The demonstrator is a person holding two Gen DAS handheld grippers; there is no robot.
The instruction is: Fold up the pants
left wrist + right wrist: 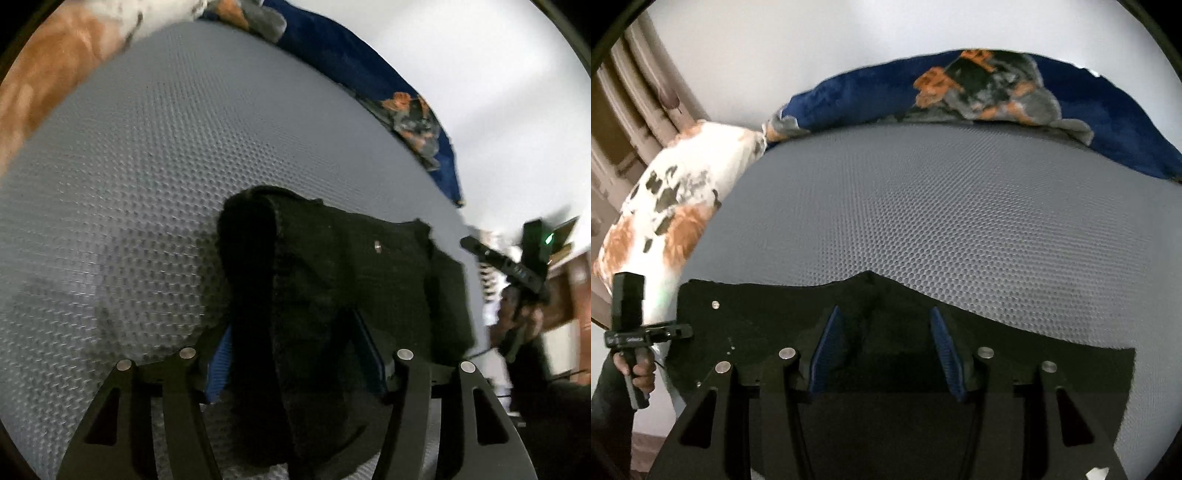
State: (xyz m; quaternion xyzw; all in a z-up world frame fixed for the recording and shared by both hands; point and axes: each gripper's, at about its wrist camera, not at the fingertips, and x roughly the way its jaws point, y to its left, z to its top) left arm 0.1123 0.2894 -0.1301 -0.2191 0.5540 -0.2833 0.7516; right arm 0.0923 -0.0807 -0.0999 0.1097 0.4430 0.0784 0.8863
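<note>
Left claw (295, 354): jaws about half spread. A thick folded band of the black pants (332, 277) hangs between the blue pads (221, 373); the cloth fills most of the gap, but it's too dark to tell if the pads press on it. Pointing steeply down at the bed.

Right claw (886, 347): jaws about half spread, both blue pads (827, 350) visible, with a raised ridge of the pants (738, 332) running up between them. Gaps show beside the ridge, so no clear pinch; can't confirm a grip.

Pants: lie on the grey mesh mattress (923, 206), directly under and ahead of both claws. From the right claw, the fabric spreads flat to both sides, with its far edge just beyond the tips and a small metal rivet (716, 304) off to the left. From the left claw, the pants run ahead and to the right as a folded stack.

Further out from the right claw: the other claw's handle, held in a hand (639, 373), at far left; a white and orange pillow (683, 199) ahead-left; a blue blanket (849, 99) with an orange and grey print along the far edge of the mattress, against a white wall (812, 44).

From the left claw, the other claw with its hand (517, 317) sits at far right, blurred.
</note>
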